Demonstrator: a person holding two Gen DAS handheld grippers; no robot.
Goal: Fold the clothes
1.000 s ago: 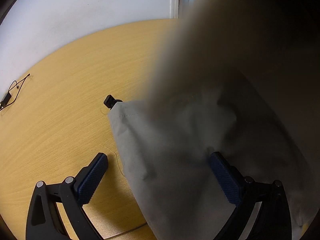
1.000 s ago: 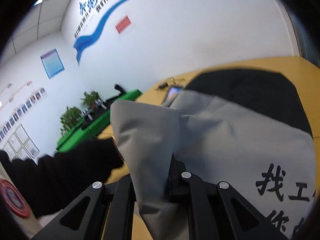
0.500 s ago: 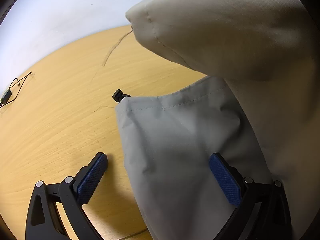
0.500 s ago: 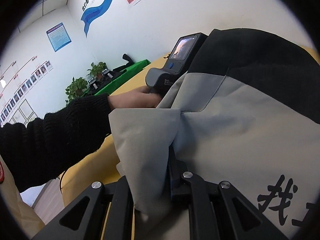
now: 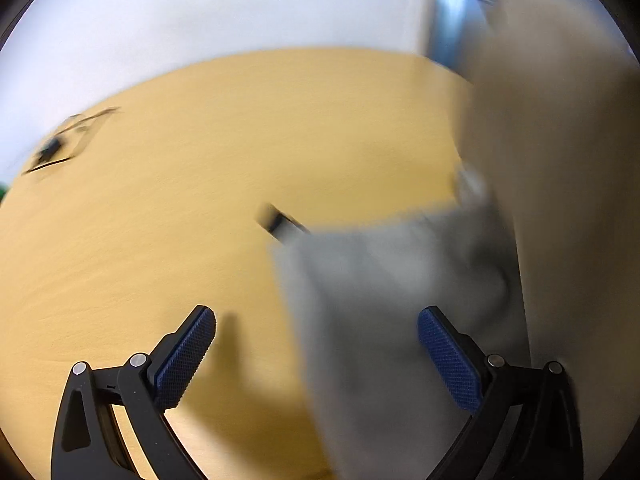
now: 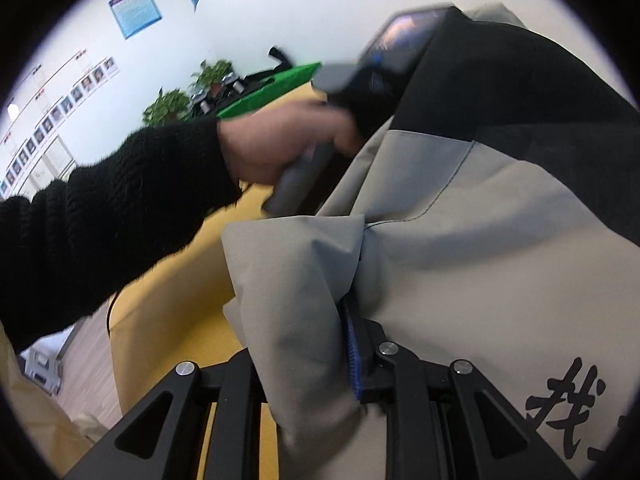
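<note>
In the left wrist view, the left gripper (image 5: 316, 354), black-framed with blue textured pads (image 5: 186, 362), is seen with its jaws spread wide and nothing clamped between them. It is held above a round, light-wood tabletop (image 5: 180, 200). The grey fabric garment (image 5: 380, 320) is seen blurred in the right half of this view, its edge lying between the two fingers and its cloth passing close by the right-hand pad; whether it is touched there cannot be told. A small black piece (image 5: 276, 218) is seen at the far corner of the cloth. At the far left of the table a dark cable with a small plug (image 5: 52, 152) is laid, blurred.

In the right wrist view, the right gripper (image 6: 312, 364) is seen closed tight on a bunched fold of the garment, whose grey panel is joined to a black panel (image 6: 500, 92) farther off. Black printed characters (image 6: 568, 412) are shown at the near right of the cloth. Beyond it, a hand (image 6: 276, 140) in a black knitted sleeve (image 6: 100, 220) is wrapped around the grey handle of the other gripper unit (image 6: 380, 64). A green table (image 6: 272, 88) and potted plants (image 6: 168, 106) are seen by the far white wall.
</note>
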